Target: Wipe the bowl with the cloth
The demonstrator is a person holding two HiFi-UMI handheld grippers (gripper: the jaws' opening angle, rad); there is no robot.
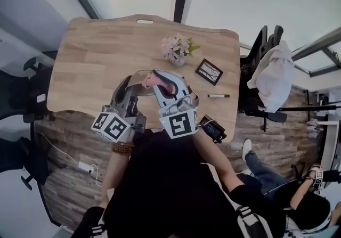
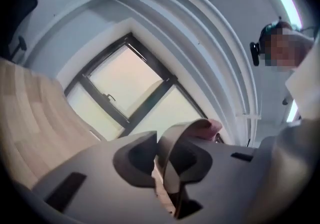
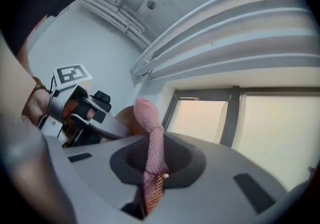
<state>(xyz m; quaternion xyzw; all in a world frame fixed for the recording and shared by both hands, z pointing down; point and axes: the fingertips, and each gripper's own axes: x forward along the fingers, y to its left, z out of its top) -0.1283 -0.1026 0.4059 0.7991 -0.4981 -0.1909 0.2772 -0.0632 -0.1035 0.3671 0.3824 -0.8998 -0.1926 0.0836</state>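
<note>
I am holding both grippers up in front of my chest, above the near edge of the wooden table (image 1: 96, 56), elbows bent and both tools pointing level, away from me. My left gripper (image 2: 157, 164) is rolled well over to one side, so the table is showing tilted beside it, and its jaws are pinching the thin grey rim of the bowl (image 2: 172, 140), which is off the table in the air. My right gripper (image 3: 152, 170), also rolled, is clamping the pink cloth (image 3: 151, 143), whose free end is standing up past the jaws. From above, the cloth is sitting right at the bowl, between the two grippers' tips.
</note>
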